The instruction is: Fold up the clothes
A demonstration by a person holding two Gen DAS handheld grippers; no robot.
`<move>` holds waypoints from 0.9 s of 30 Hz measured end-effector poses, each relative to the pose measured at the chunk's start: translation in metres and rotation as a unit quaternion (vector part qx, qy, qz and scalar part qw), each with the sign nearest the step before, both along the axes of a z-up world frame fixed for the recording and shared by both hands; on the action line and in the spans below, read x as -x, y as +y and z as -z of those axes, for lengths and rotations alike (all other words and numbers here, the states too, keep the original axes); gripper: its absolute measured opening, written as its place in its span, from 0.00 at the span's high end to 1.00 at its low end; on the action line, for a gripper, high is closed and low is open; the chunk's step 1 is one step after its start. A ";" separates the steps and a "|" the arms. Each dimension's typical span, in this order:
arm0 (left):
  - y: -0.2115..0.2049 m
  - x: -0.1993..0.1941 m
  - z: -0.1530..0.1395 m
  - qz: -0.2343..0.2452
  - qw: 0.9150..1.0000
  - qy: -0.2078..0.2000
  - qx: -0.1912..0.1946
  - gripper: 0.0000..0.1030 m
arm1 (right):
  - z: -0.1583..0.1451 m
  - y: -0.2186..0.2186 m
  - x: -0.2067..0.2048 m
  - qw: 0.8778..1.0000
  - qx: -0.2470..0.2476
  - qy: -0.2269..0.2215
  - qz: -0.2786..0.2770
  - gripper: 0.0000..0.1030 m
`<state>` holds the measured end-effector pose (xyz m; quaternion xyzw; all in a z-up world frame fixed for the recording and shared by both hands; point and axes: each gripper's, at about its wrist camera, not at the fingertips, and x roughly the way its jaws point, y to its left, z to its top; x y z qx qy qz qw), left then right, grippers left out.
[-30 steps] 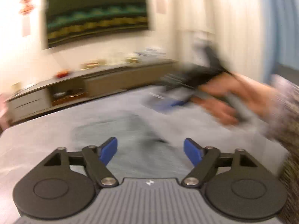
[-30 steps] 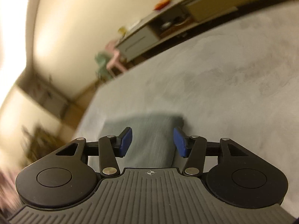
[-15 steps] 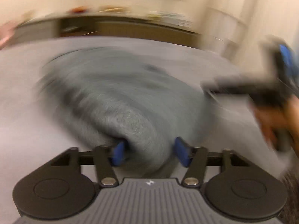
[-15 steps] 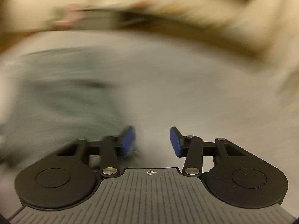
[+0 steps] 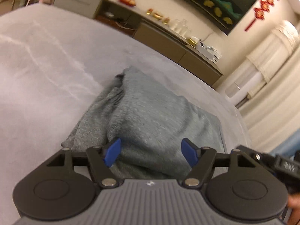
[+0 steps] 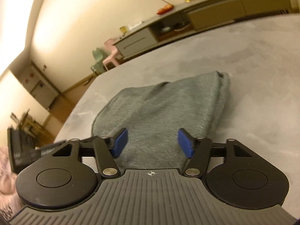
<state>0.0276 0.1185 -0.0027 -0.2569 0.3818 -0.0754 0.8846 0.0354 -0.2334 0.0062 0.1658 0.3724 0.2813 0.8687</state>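
A grey-green knitted garment (image 5: 150,116) lies folded in a compact bundle on the grey table (image 5: 37,75). It also shows in the right wrist view (image 6: 165,105). My left gripper (image 5: 151,154) is open, its blue pads wide apart over the near edge of the garment. My right gripper (image 6: 152,143) is open too, over the near edge of the same garment. Neither holds cloth. The right gripper's body shows at the right edge of the left wrist view (image 5: 277,165).
The table edge (image 6: 78,101) runs along the left in the right wrist view. A long low sideboard (image 5: 168,43) with small items stands against the far wall. Pink and green stools (image 6: 106,56) stand beyond the table.
Both grippers swung fast across the table and now sit still at the garment's near edge. The garment was bunched between the left pads half a second ago and now lies flat and free.
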 end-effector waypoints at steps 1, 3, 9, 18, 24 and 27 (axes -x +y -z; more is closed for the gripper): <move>-0.001 -0.002 0.001 -0.002 1.000 0.003 0.002 0.30 | -0.004 0.000 0.004 1.000 0.016 -0.007 -0.003 0.29; -0.005 -0.006 0.000 -0.001 1.000 0.004 0.000 0.31 | -0.006 0.005 0.009 0.999 0.046 -0.016 -0.010 0.28; -0.010 -0.002 -0.018 0.003 0.999 -0.015 -0.029 0.89 | 0.008 0.010 0.013 0.994 0.101 -0.026 -0.011 0.35; 0.007 0.035 0.005 -0.042 0.997 0.025 -0.063 0.77 | 0.012 0.015 0.022 0.992 0.118 -0.007 -0.034 0.33; 0.011 0.051 -0.021 -0.079 0.990 -0.029 -0.111 0.37 | -0.006 0.024 0.045 0.986 0.134 -0.099 -0.018 0.34; 0.014 0.054 -0.024 -0.098 0.986 -0.036 -0.130 0.38 | -0.014 0.036 0.059 0.980 0.131 -0.142 -0.055 0.38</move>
